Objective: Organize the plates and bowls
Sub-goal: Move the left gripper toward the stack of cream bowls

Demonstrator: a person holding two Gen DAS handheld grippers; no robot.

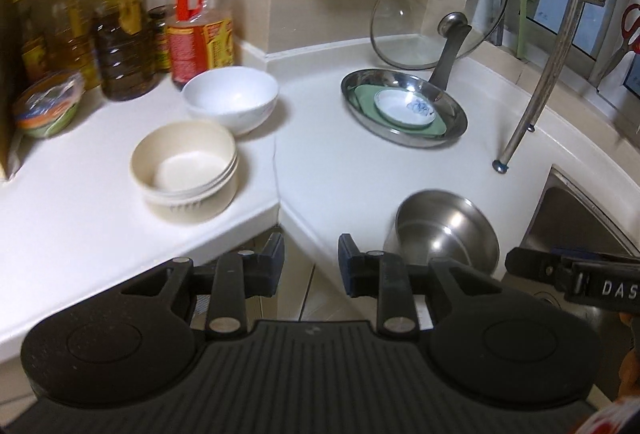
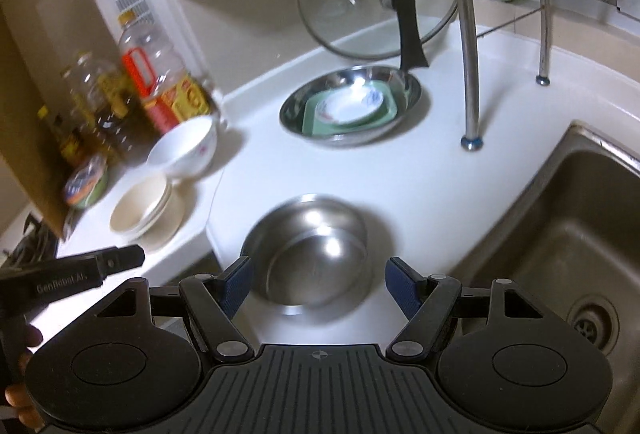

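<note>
Both empty: right gripper (image 2: 316, 286) wide before steel bowl (image 2: 310, 254), left gripper (image 1: 311, 262) narrower, over counter (image 1: 344, 170) edge.

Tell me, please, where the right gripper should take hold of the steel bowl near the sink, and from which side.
Grip the near rim of the steel bowl, coming from above with one finger inside and one outside. It sits upright and open, and looks too wide to span. The right gripper is open just before it.
</note>
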